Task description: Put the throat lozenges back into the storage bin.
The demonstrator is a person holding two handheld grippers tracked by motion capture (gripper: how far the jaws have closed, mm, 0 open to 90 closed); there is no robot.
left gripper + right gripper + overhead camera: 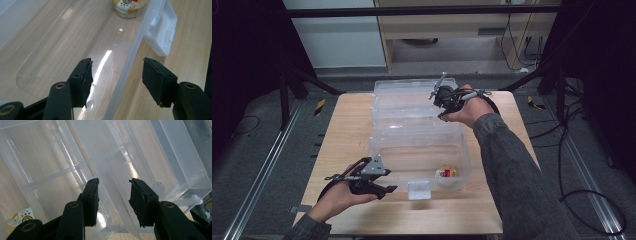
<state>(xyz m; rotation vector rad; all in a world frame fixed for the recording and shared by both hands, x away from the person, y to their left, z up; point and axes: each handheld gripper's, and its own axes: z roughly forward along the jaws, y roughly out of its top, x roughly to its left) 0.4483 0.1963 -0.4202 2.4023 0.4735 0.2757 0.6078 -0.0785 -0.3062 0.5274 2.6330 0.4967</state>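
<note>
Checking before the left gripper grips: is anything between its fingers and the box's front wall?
Nothing visible. The left gripper straddles the clear box's front wall, fingers still apart from it; the white latch sits farther along.

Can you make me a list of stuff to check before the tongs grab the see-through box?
1. Left tongs straddle the front wall of the clear box: ok, one pad inside, one outside.
2. Left pads pressing that wall: not ok, gaps show on both sides.
3. Right tongs lined up on the raised lid: ok, a lid edge runs between the pads.
4. Right pads gripping the lid: cannot tell, the plastic is too clear.
5. Small round tin out of the way: ok, it sits in the box's near right corner, apart from both tongs.
6. White latch free: ok, nothing on it.
</note>
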